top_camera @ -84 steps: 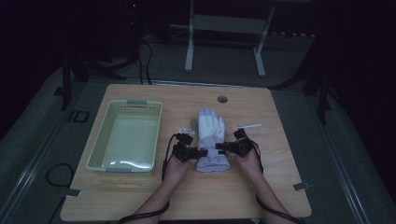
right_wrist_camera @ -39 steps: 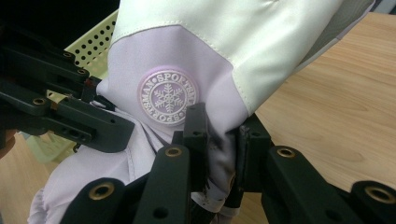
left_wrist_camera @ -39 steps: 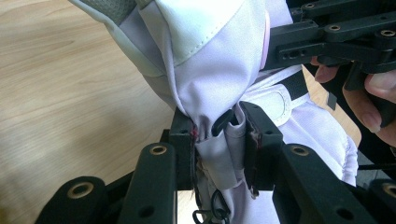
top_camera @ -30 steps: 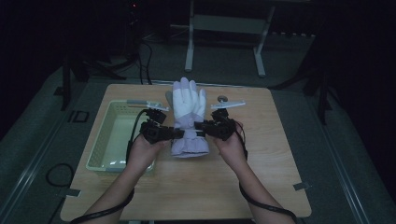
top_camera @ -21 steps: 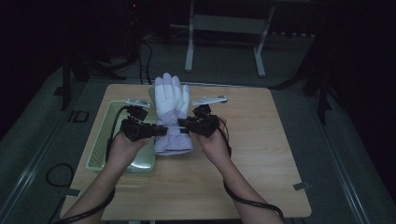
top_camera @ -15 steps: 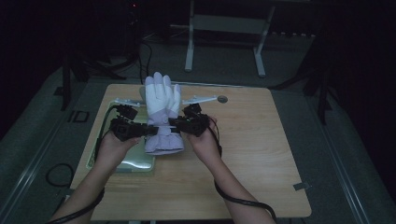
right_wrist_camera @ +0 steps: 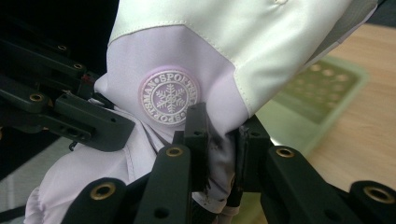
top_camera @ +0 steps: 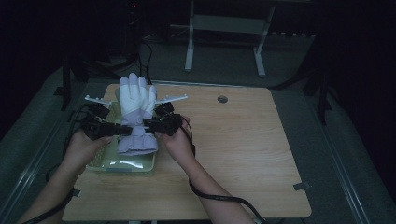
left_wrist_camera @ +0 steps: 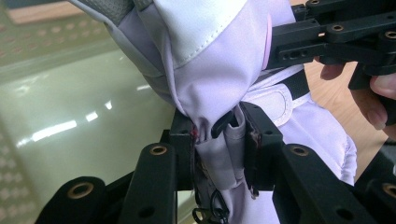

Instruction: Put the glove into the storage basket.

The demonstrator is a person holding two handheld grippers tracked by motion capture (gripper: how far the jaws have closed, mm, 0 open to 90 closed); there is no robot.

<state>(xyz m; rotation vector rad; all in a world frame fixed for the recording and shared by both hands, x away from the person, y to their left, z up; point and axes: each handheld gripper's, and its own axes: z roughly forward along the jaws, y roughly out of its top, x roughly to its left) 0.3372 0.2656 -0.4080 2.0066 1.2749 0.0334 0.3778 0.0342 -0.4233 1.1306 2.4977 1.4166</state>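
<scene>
A white and lilac ski glove [top_camera: 135, 114] hangs in the air over the pale green basket [top_camera: 122, 165] at the table's left, fingers pointing away from me. My left gripper [top_camera: 122, 128] is shut on its left side near the wrist; the lilac fabric [left_wrist_camera: 219, 140] is bunched between the black jaws. At the glove's right side my right gripper [top_camera: 148, 125] is shut on it, just below the round snowflake badge [right_wrist_camera: 169, 99]. In the left gripper view the right gripper [left_wrist_camera: 336, 32] shows beyond the glove.
The wooden table [top_camera: 243, 149] lies bare to the right of the basket, with a small round hole [top_camera: 222, 99] near its far edge. A metal stand [top_camera: 224, 28] and dark floor lie behind the table. Cables trail from both grippers.
Both hands have carried the glove leftward across the table, from its middle to above the green basket. The grip on the glove has stayed the same.
</scene>
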